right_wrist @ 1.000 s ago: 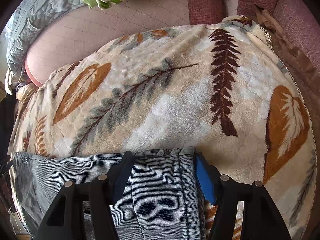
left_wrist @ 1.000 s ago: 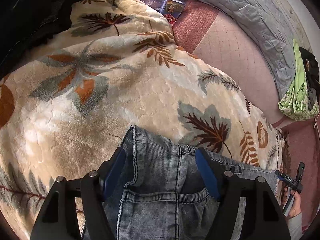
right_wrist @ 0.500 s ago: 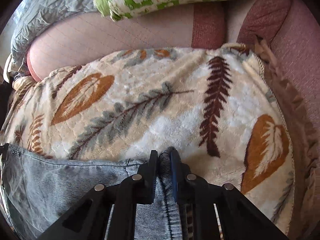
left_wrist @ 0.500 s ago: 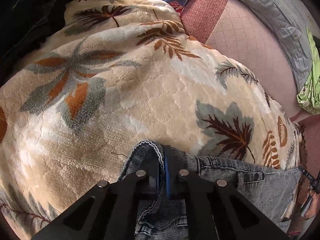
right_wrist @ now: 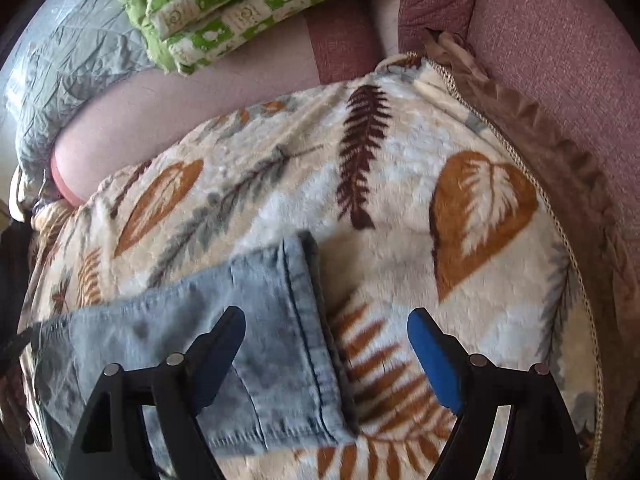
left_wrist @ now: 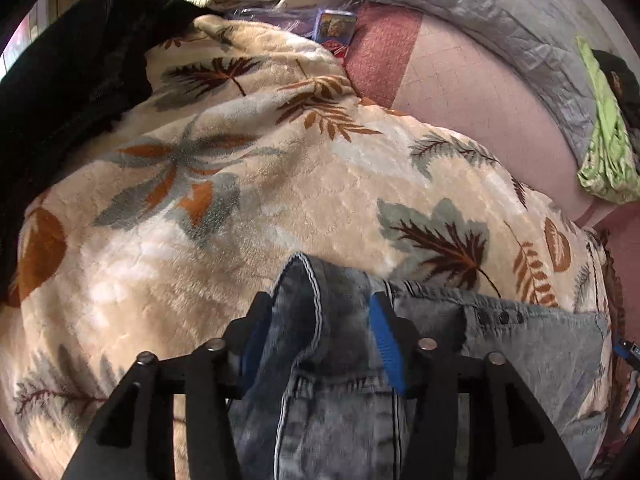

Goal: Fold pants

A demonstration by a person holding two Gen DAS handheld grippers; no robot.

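Grey-blue washed jeans [left_wrist: 520,344] lie on a cream plush blanket [left_wrist: 280,200] printed with leaves. In the left wrist view a bunched corner of the waistband [left_wrist: 308,280] stands up between the fingers of my left gripper [left_wrist: 320,304]. Its jaws are opening and the pads have come off the denim. In the right wrist view the hemmed end of the jeans [right_wrist: 180,320] lies flat on the blanket [right_wrist: 400,200]. My right gripper [right_wrist: 326,314] hovers above the hem edge with its jaws opening wide, holding nothing.
A black garment [left_wrist: 60,80] lies at the blanket's far left. A grey quilt [left_wrist: 480,12], green patterned bedding [right_wrist: 240,12] and a colourful box [left_wrist: 334,28] sit at the back on the pink sheet [left_wrist: 472,108]. Maroon fabric [right_wrist: 560,40] borders the right.
Both grippers stood open around the denim, pinched it shut half a second ago, and have now opened again. The right one has let the hem drop flat and drawn back from it.
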